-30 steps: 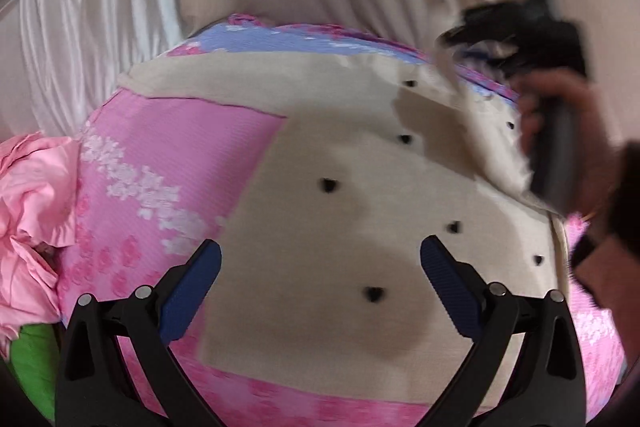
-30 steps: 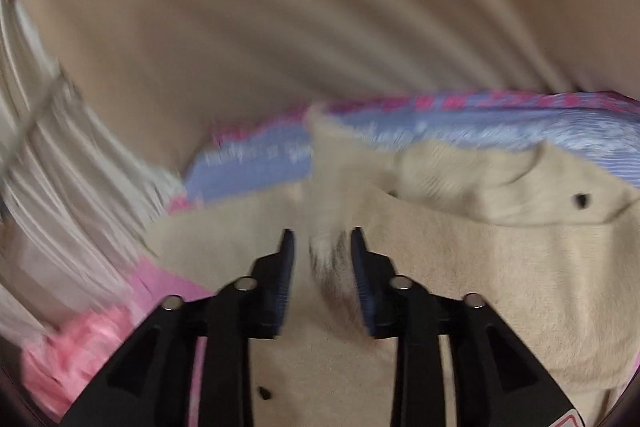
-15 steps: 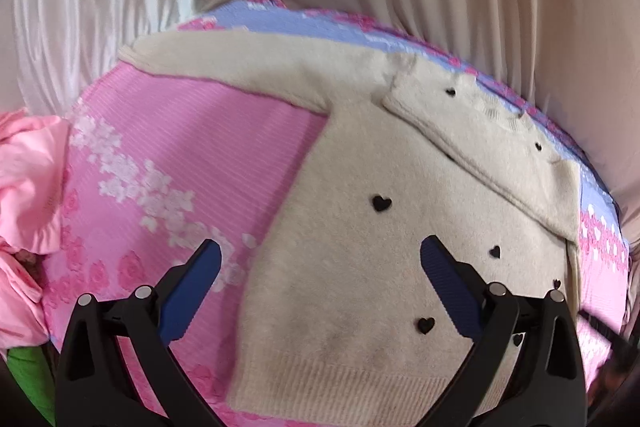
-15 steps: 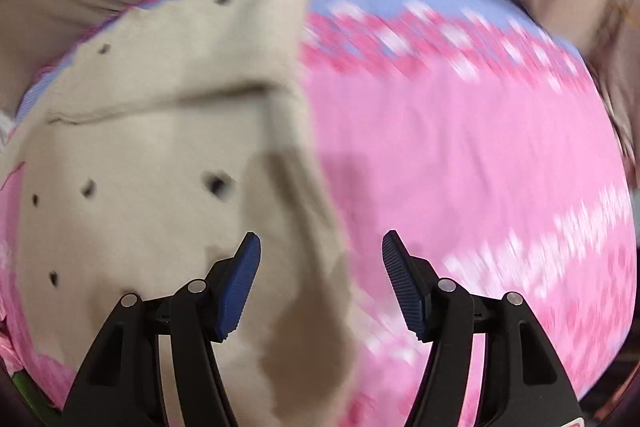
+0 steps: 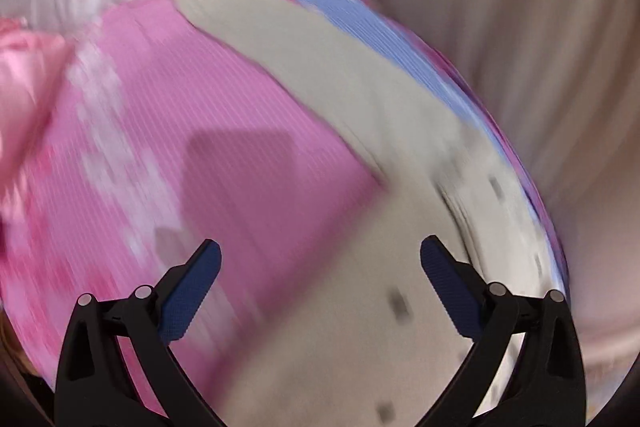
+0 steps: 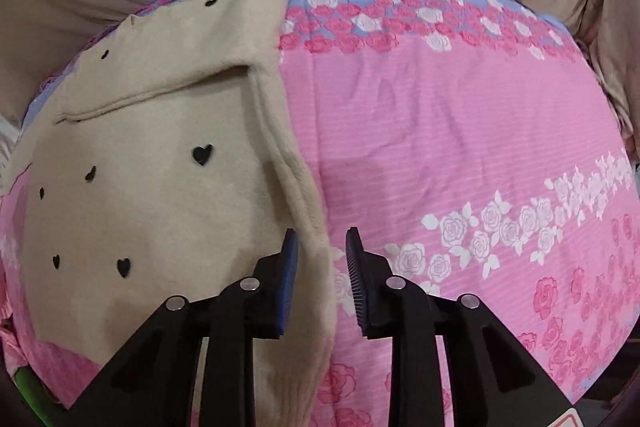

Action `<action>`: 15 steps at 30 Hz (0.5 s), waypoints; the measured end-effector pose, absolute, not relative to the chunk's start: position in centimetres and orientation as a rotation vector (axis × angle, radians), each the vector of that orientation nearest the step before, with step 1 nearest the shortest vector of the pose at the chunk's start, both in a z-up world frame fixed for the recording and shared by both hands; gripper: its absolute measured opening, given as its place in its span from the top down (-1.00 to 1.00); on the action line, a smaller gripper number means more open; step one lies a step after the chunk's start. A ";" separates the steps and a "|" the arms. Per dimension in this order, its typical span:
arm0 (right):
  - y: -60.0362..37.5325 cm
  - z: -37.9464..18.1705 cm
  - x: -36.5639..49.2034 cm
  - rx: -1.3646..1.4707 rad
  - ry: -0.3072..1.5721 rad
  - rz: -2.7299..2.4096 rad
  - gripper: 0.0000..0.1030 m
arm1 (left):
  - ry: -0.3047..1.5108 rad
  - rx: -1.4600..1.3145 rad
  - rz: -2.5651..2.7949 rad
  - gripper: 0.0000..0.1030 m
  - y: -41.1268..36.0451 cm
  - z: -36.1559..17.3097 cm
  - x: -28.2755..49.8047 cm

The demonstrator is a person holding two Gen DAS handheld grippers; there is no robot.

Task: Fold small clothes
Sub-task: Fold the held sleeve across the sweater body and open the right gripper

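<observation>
A small beige sweater point(image 6: 152, 195) with black hearts lies flat on the pink floral bedspread point(image 6: 460, 131). Its right sleeve is folded across the chest. My right gripper point(image 6: 322, 275) hovers over the sweater's right side edge, jaws partly closed around the edge fold, not clamped. In the blurred left wrist view my left gripper point(image 5: 320, 287) is wide open and empty above the sweater's left side point(image 5: 360, 307). The left sleeve point(image 5: 304, 55) stretches out straight toward the far left.
A crumpled pink garment point(image 5: 24, 79) lies at the left edge of the bed. Beige and white curtains point(image 5: 500, 7) hang behind the bed. Bare bedspread stretches to the right of the sweater.
My right gripper let go of the sleeve, swung down to the sweater's right edge and narrowed. My left gripper swung left toward the outstretched sleeve, still open.
</observation>
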State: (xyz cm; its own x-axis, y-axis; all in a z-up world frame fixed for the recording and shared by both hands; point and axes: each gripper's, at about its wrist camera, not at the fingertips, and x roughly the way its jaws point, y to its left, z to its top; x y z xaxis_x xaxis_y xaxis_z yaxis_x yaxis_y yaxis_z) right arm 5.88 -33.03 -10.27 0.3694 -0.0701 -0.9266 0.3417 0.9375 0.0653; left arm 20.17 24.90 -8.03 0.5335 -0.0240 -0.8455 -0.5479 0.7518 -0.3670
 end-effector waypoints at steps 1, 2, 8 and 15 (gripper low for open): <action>-32.2 -9.6 5.6 0.262 1.155 -0.260 0.16 | 0.949 -0.683 0.375 -0.90 27.1 -8.1 21.5; -31.2 -8.7 5.6 0.255 1.144 -0.247 0.07 | 0.939 -0.689 0.432 -0.90 29.4 -8.3 22.8; -25.9 -6.5 5.9 0.184 1.165 -0.185 -0.02 | 0.897 -0.631 0.707 -0.89 41.1 -10.6 30.8; -22.0 -6.8 5.4 0.096 1.224 -0.161 -0.11 | 0.963 -0.661 0.641 0.12 45.1 -14.8 34.4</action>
State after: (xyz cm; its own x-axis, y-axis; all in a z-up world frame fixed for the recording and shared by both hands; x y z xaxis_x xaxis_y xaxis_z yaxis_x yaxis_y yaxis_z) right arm 5.39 -21.96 -6.82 0.3303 -0.0713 -0.9412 0.1748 0.9845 -0.0132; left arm 34.42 45.05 -14.76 0.4241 0.1935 -0.8847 -0.7415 0.6350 -0.2166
